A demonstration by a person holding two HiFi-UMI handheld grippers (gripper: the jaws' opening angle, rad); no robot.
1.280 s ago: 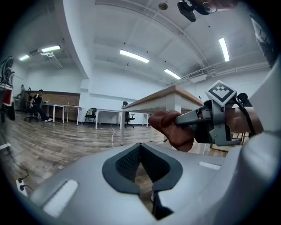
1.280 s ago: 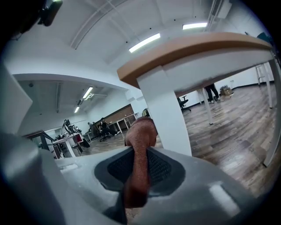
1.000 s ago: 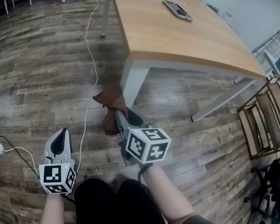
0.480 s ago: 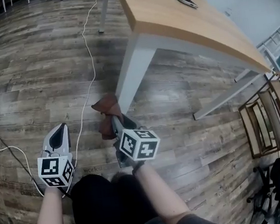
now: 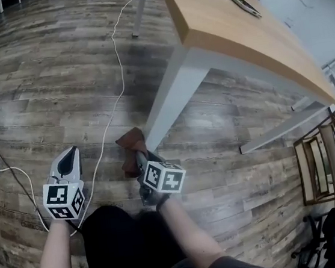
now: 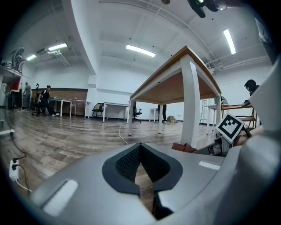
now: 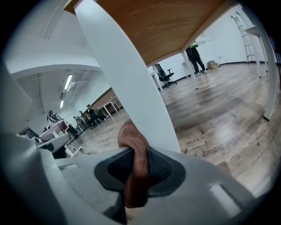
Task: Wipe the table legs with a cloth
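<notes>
Head view: right gripper [image 5: 137, 156], fingers clamped on the brown cloth [image 5: 131, 141], has stayed at the foot of the white table leg [image 5: 172, 99], so wiping continues there, while the left gripper [image 5: 69, 159] idles with fingers together, empty.

Bright, even indoor light from ceiling strip lights [image 6: 140, 50]; pale sheen on the wood floor [image 7: 228, 118], shadows faint, underside of the counter [image 6: 175, 85] in shade. Heavy fisheye in every view: straight lines bow, the table leg [image 7: 127, 83] curves, and both gripper views sit inside a dark round vignette. Near bodies of the left hand-held gripper [image 6: 139, 147] and right hand-held gripper [image 7: 137, 165] are soft and out of focus, while the far room reads fairly sharp.
</notes>
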